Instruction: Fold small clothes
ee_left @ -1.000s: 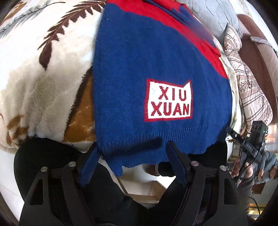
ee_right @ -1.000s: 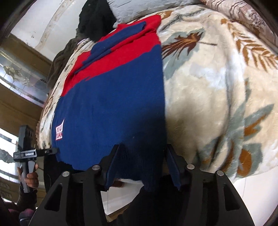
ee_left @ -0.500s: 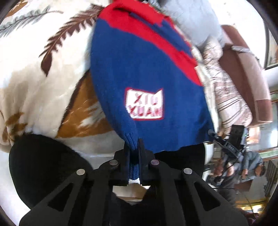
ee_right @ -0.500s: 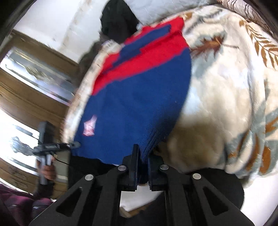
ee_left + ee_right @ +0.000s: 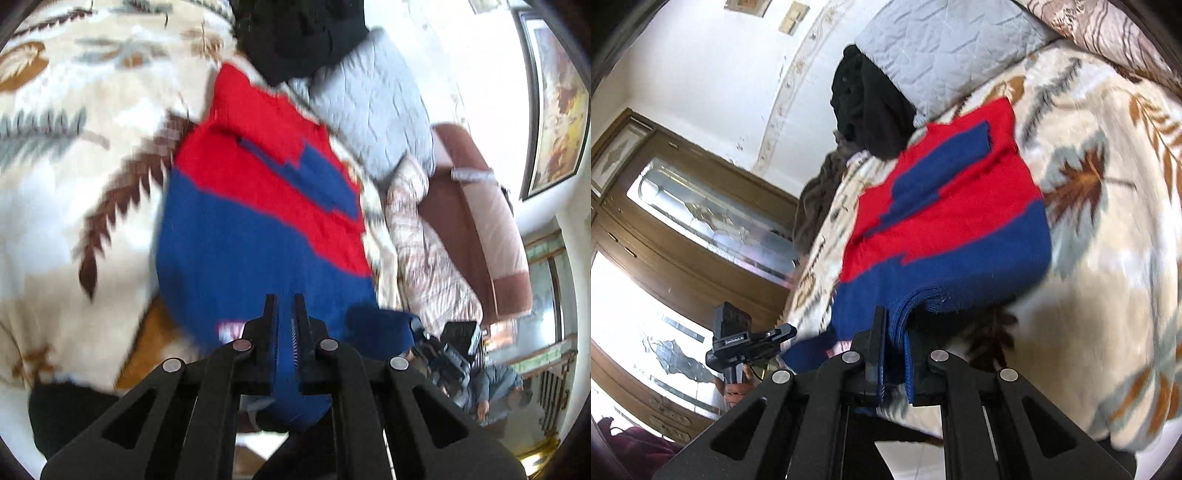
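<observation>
Pinching the blue hem between nearly closed jaws, the left gripper point(image 5: 285, 306) holds one bottom corner of the sweater point(image 5: 258, 229), with knit bunched between its fingers and hanging below them. The right gripper point(image 5: 894, 328) is clamped the same way on the other corner, where the ribbed blue edge curls up into its jaws. Past both tools the sweater's lifted lower part rises off the leaf-patterned blanket point(image 5: 55, 221), while its red upper part with blue stripes lies flat on the bed further back. Beyond that, a black garment point(image 5: 871, 107) rests against a grey quilted pillow point(image 5: 945, 44), and a brown cabinet point(image 5: 683, 229) stands off to the side.
</observation>
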Action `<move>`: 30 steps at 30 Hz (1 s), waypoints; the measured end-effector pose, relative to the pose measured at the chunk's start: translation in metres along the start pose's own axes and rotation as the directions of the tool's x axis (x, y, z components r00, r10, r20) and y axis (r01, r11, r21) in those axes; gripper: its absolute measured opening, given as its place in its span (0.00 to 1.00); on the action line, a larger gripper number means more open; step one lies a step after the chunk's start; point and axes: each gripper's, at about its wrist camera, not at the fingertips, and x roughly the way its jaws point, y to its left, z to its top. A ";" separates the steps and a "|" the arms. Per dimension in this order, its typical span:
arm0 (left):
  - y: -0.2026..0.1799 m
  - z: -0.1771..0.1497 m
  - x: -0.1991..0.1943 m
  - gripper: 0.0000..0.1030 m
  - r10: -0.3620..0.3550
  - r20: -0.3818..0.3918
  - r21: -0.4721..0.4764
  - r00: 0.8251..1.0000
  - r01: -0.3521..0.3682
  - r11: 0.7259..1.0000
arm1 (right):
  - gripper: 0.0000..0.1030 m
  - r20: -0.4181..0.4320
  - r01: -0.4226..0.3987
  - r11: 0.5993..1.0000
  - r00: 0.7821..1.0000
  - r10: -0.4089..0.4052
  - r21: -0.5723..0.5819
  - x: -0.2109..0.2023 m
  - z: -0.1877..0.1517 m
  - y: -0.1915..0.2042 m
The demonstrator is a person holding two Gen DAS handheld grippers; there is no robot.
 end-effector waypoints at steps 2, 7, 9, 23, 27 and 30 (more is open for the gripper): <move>0.003 0.013 0.002 0.05 -0.002 0.016 -0.012 1.000 0.002 1.000 | 0.06 0.019 -0.010 1.000 1.000 0.010 0.000 0.001 0.011 0.000; 0.009 0.015 0.017 0.05 0.082 -0.091 0.016 0.992 -0.081 0.997 | 0.05 0.023 -0.001 1.000 1.000 0.001 0.000 0.009 0.034 0.001; 0.014 0.001 0.024 0.10 0.173 -0.147 0.057 0.974 -0.166 0.985 | 0.05 -0.005 0.032 0.999 0.999 -0.032 -0.004 0.010 0.032 -0.003; 0.046 -0.089 0.053 0.59 0.342 -0.303 0.114 0.890 -0.322 0.940 | 0.40 -0.193 0.273 0.950 0.951 -0.242 0.153 0.000 -0.015 -0.065; 0.047 -0.092 0.052 0.75 0.288 -0.276 0.058 0.917 -0.283 0.957 | 0.46 -0.183 0.251 0.949 0.959 -0.217 0.189 -0.006 -0.021 -0.066; 0.046 -0.095 0.061 0.79 0.269 -0.287 0.028 0.919 -0.273 0.962 | 0.51 -0.201 0.225 0.961 0.961 -0.192 0.162 -0.002 -0.027 -0.052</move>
